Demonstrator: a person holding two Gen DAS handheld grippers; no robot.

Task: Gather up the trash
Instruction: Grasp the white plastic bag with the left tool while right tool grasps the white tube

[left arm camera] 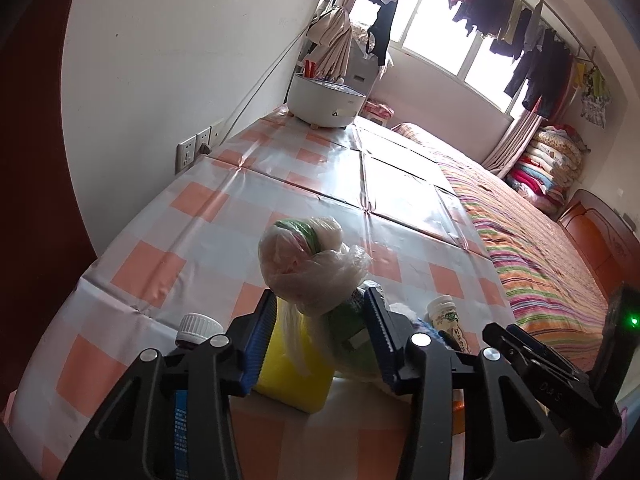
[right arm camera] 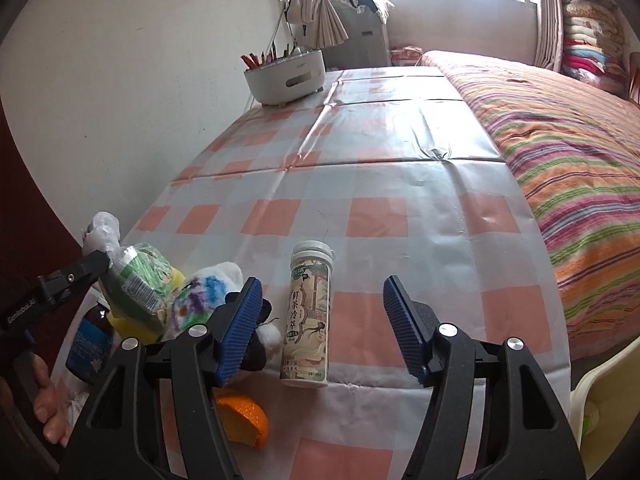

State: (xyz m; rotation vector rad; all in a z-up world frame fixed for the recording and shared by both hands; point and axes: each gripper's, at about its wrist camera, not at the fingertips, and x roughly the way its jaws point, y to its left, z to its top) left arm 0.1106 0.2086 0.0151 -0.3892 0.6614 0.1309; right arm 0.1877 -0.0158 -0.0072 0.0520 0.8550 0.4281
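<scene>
My left gripper is shut on a crumpled clear plastic bag holding a green packet, lifted above a yellow box. In the right wrist view the same bag and green packet hang from the left gripper's fingers at the left. My right gripper is open and empty around an upright tea bottle with a white cap. The bottle also shows in the left wrist view. A colour-stained white tissue wad, an orange peel and a dark bottle lie nearby.
The table has a shiny orange-and-white checked cloth. A white round container with pens stands at its far end by the wall. A striped bed runs along the right edge. A pale bin sits at the lower right.
</scene>
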